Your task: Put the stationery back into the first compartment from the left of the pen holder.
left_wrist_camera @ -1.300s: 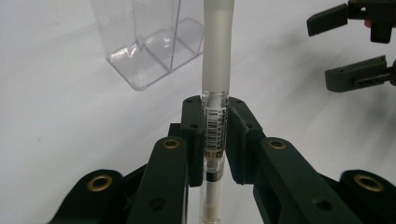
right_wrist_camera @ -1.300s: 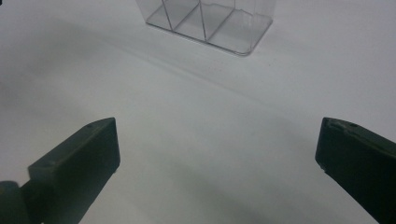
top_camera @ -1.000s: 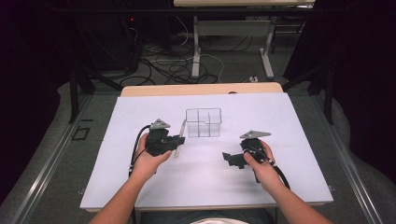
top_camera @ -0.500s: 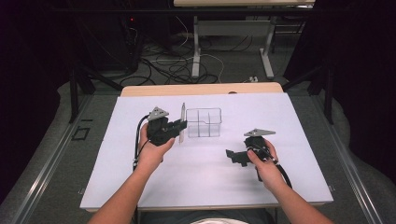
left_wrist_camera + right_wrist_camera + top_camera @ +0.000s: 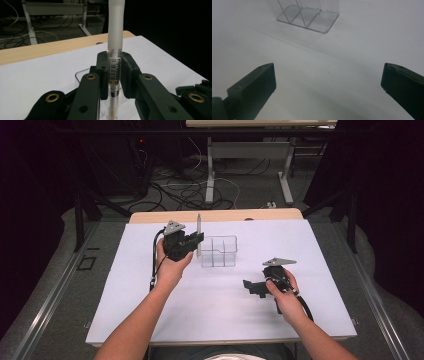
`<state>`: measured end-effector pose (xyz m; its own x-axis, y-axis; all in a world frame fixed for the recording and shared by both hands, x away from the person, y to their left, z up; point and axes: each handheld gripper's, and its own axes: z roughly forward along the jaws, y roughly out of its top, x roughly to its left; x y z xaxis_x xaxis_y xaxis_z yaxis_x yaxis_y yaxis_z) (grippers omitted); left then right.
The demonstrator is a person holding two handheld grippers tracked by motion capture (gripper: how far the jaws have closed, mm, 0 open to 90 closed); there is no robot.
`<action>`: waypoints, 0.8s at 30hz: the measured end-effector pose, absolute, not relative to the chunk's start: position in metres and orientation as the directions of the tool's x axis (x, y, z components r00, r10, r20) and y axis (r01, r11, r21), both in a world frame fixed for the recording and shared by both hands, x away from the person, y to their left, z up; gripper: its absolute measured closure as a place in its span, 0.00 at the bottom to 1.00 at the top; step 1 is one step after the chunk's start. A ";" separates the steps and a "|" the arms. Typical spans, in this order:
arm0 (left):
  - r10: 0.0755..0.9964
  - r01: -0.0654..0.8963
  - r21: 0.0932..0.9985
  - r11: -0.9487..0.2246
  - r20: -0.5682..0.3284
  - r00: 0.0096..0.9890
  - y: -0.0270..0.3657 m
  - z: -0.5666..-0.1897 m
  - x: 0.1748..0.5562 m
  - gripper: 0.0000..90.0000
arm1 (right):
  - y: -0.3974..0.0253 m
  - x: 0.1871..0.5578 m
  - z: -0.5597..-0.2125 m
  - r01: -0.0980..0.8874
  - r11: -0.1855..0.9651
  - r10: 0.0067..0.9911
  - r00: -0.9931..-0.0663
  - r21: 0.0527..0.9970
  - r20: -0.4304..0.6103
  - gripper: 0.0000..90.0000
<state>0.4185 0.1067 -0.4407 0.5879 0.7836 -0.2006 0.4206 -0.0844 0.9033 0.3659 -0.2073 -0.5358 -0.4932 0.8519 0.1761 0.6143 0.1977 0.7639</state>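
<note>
Left to right across the high view. The left gripper (image 5: 192, 239) pinches a pen (image 5: 198, 234) upright, its jaws pressed onto the barcoded section of the clear barrel with the frosted cap (image 5: 115, 23) rising above them; the pen stands just at the left edge of the clear divided organizer (image 5: 218, 251), which sits near the middle of the white table mat (image 5: 125, 285). The step in hand appears to be lowering the pen into a compartment. To do it well, keep the barrel vertical as it is now, carry it over the nearest open cell rather than over a partition wall (the walls are transparent and easy to misjudge), and descend until the tip reaches the floor before loosening the grip. The organizer is light and unheld, so a sideways nudge could slide it on the mat. Farther right, the right gripper (image 5: 261, 287) rests low on the mat, well apart from the organizer, its jaws spread wide and holding nothing; in the right gripper view the organizer's base (image 5: 308, 18) lies ahead, placed to steady it if needed.
</note>
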 end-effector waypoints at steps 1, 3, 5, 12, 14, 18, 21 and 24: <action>0.787 0.420 0.904 -0.079 -0.202 0.583 0.106 -0.440 0.421 0.88 | -0.207 0.366 -0.536 0.615 0.198 0.852 -0.493 0.764 0.176 0.00; 0.790 0.415 0.908 -0.063 -0.209 0.576 0.106 -0.439 0.425 0.88 | -0.208 0.366 -0.536 0.615 0.198 0.852 -0.493 0.764 0.176 0.00; 0.797 0.405 0.913 -0.054 -0.205 0.569 0.105 -0.438 0.430 0.88 | -0.207 0.367 -0.537 0.615 0.196 0.853 -0.491 0.764 0.177 0.00; 0.808 0.399 0.916 -0.047 -0.200 0.555 0.102 -0.440 0.440 0.88 | -0.208 0.367 -0.538 0.620 0.195 0.854 -0.488 0.760 0.179 0.00; 0.812 0.398 0.916 -0.045 -0.198 0.549 0.100 -0.442 0.442 0.88 | -0.208 0.367 -0.538 0.624 0.190 0.852 -0.489 0.758 0.188 0.00; 0.818 0.396 0.918 -0.036 -0.201 0.539 0.098 -0.444 0.447 0.88 | -0.208 0.368 -0.539 0.622 0.193 0.850 -0.492 0.759 0.188 0.00; 0.821 0.396 0.918 -0.025 -0.207 0.532 0.096 -0.445 0.450 0.88 | -0.208 0.368 -0.539 0.626 0.192 0.848 -0.493 0.756 0.193 0.00; 0.819 0.395 0.918 -0.026 -0.207 0.535 0.092 -0.447 0.452 0.88 | -0.209 0.367 -0.538 0.637 0.214 0.850 -0.495 0.740 0.180 0.00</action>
<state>0.4520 0.0924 -0.4468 0.5350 0.8192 -0.2067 0.3950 -0.0263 0.9183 0.3673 -0.2087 -0.5381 -0.4953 0.8499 0.1799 0.6369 0.2145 0.7405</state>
